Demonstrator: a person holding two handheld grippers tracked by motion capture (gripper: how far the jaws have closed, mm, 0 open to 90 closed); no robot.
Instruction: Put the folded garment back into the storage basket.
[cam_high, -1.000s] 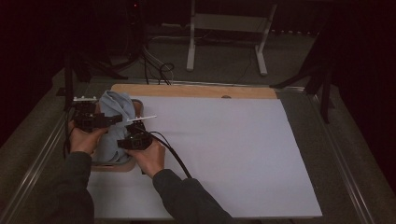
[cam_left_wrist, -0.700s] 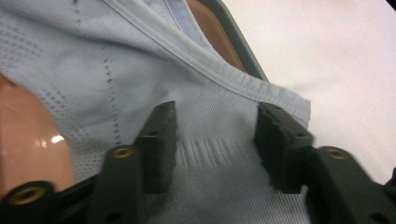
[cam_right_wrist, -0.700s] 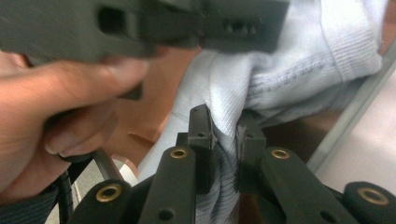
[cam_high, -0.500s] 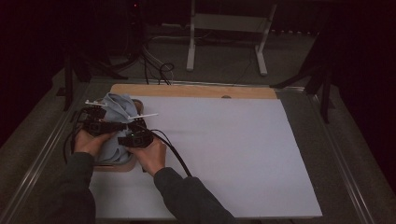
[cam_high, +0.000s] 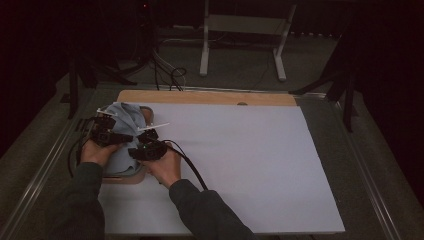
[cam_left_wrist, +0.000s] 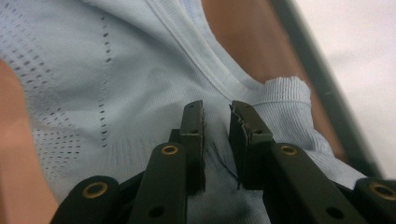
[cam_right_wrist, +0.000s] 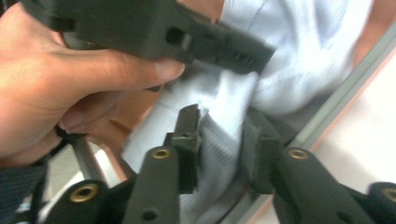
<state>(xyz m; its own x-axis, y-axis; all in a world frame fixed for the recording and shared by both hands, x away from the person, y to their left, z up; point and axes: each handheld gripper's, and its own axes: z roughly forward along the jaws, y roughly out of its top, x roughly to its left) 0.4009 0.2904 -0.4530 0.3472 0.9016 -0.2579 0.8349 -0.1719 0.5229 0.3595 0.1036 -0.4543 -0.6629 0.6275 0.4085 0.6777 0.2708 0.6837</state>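
Both hands have dropped closer over the pale blue shirt (cam_high: 121, 142), bunched in a wooden tray (cam_high: 131, 178) at the table's near left. Left gripper (cam_left_wrist: 216, 122) has just been closing and pinches fabric below the neckline; right gripper (cam_right_wrist: 219, 128) has just been easing wider, a ribbed fold between its pads. Soft, light, slack: grasp seams or hems. Tray contents underneath hidden.
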